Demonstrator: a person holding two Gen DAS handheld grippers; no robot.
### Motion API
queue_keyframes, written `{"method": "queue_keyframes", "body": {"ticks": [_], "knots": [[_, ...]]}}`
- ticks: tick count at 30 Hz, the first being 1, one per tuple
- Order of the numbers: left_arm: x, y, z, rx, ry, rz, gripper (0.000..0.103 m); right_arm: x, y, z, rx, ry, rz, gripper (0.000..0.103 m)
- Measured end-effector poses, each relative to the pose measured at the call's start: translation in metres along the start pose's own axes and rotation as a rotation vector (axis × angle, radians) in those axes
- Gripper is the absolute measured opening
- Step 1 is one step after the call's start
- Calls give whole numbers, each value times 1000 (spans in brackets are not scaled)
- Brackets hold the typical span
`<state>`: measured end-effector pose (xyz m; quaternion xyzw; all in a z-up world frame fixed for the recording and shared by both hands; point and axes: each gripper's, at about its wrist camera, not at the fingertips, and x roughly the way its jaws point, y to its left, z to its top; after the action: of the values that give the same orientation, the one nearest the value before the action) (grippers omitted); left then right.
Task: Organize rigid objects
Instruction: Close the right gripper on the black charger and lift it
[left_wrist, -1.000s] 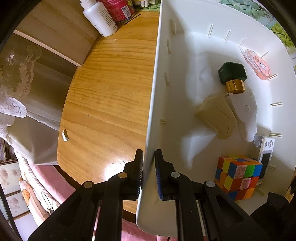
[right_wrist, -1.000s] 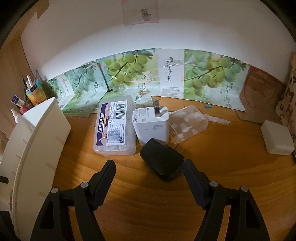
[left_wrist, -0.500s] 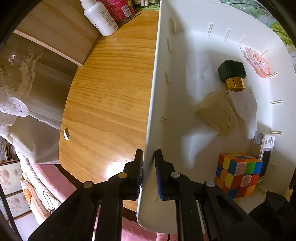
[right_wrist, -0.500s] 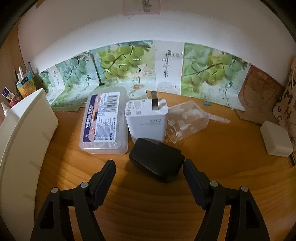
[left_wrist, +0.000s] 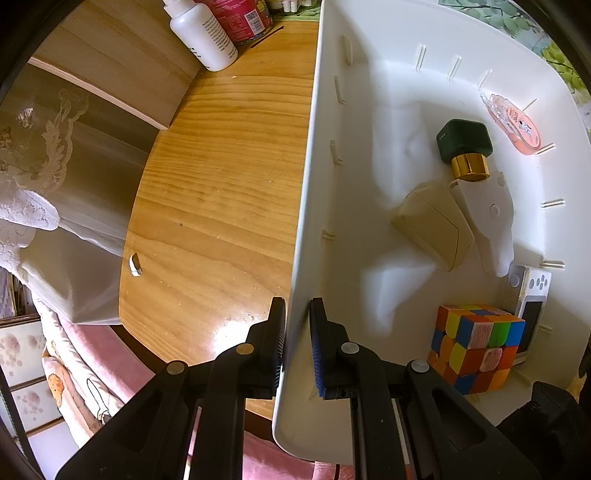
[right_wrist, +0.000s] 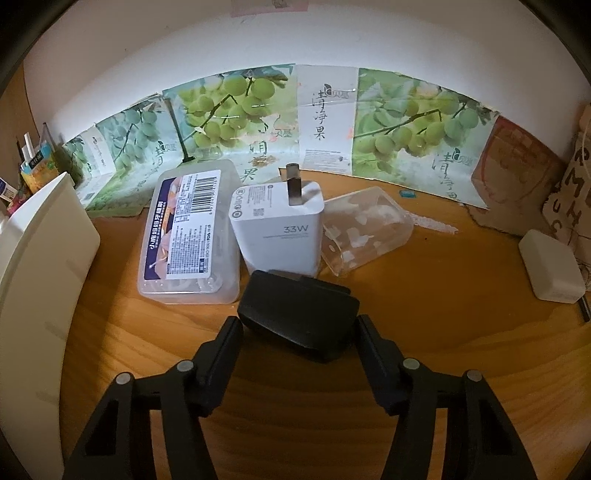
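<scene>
1. Right gripper: I see its jaws closing around the black charger, not yet pressing.
2. Charger lies flat on the table, long axis crosswise, matte black, rounded.
3. Left gripper clamps the white bin wall.

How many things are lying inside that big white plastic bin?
6, maybe more hidden: a multicoloured puzzle cube, a white gadget with a dark screen, a beige box, a white plastic piece, a dark green gold-necked bottle, an orange tape dispenser.

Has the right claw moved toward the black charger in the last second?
Yes. The right claw now straddles the black charger, closing, nearer the grape-print boxes behind.
</scene>
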<state>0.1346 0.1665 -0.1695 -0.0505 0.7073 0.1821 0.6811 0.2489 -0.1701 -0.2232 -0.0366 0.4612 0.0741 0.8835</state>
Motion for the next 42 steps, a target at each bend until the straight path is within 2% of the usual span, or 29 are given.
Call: {"method": "queue_keyframes", "body": {"ticks": [24,25,26,27,28,36,42], "knots": [[-3,3,-4,37,-33,-32,14,-18,-3,-8,22,29,10,60],[-3,3,-4,39,-35,-34,14,-21,-3,-9,24,24,9,54],[-3,3,-5,43,-38,-38,14,-23,-4,-9,26,20,7,24],[-4,3,-5,48,-41,-41,14,-24,-5,-9,36,33,21,16],[-3,3,-5,51,-43,-44,14,-25,-6,-9,53,47,19,13],[-3,5,-7,86,-54,-66,14,-47,-7,-9,81,0,4,13],[-3,5,-8,98,-50,-73,14,-52,-22,-10,211,-11,53,16]]}}
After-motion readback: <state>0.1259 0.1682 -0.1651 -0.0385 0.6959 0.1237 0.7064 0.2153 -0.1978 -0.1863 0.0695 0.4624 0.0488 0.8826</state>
